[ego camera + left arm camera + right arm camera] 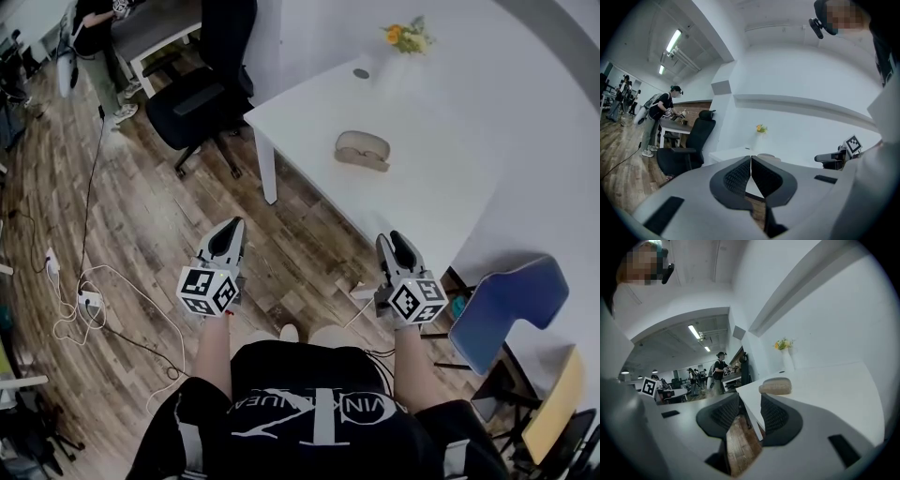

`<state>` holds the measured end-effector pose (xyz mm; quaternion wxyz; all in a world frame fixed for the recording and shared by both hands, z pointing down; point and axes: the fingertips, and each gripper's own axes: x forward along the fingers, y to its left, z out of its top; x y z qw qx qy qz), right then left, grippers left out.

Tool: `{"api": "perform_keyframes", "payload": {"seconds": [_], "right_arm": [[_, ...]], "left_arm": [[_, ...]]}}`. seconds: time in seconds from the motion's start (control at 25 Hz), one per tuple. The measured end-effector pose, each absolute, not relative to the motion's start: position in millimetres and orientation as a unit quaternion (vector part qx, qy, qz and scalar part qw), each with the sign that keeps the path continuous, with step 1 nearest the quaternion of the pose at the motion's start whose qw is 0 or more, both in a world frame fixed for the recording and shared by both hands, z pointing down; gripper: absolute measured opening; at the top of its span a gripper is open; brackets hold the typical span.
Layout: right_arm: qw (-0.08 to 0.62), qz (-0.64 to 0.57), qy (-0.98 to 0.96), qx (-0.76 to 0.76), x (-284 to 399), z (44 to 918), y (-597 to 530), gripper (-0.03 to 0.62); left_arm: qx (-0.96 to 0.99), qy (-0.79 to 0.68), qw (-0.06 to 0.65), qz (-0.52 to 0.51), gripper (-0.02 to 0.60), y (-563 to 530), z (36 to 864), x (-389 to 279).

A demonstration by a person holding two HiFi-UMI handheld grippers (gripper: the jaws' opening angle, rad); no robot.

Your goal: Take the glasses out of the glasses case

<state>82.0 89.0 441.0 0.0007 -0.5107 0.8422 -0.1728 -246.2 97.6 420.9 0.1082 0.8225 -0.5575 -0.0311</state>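
A beige glasses case (363,150) lies closed on the white table (422,202), toward its far side. Both grippers are held over the wood floor, short of the table's near edge and well apart from the case. My left gripper (229,232) has its jaws together at the tips with nothing between them; in the left gripper view the case (769,156) peeks out just beyond the left gripper (750,158). My right gripper (400,246) is open and empty. The right gripper view has the case (775,386) ahead of the right gripper (750,403), on the table (825,385).
A black office chair (192,103) stands left of the table's far corner. A vase of flowers (406,37) and a small dark disc (361,73) sit at the table's back. A blue chair (506,305) is to my right, cables (84,300) lie on the floor to my left, and a person (94,28) stands at a far desk.
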Motion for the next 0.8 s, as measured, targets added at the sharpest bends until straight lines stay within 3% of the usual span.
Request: {"api": "perform_keyframes", "payload": {"seconds": [0.8], "right_arm": [[-0.038, -0.173, 0.844, -0.506, 92, 462, -42, 0.137]], "left_arm": [[0.839, -0.531, 0.116, -0.015, 0.017, -40, 435, -217]]}}
